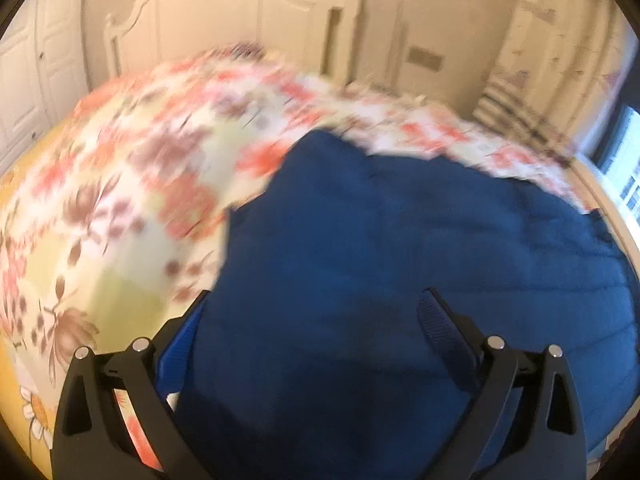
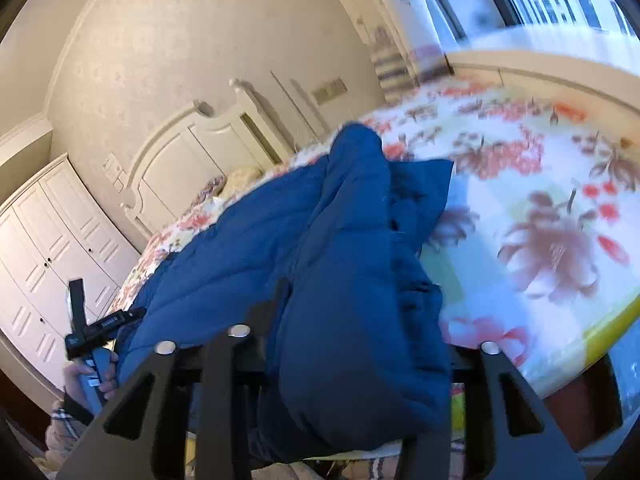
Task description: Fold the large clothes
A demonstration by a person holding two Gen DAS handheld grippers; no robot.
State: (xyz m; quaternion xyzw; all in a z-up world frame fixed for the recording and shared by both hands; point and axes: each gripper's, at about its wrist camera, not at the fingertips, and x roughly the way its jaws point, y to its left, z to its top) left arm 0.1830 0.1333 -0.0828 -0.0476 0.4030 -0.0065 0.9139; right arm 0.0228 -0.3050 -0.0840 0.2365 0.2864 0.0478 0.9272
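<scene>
Large dark-blue quilted padded garment (image 1: 400,248) lies spread on the bed with the floral-print cover (image 1: 132,184), one bunched end hanging off the near edge. Left tool (image 1: 316,320): fingers set wide, blue fabric bulging between them; whether it is actually pinched, cannot tell. Right tool (image 2: 360,344): fingertips buried in the bunched fabric (image 2: 352,280), state cannot be told

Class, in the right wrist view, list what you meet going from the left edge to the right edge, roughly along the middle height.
Wardrobe → headboard → blue coat → floral bedspread.
</scene>
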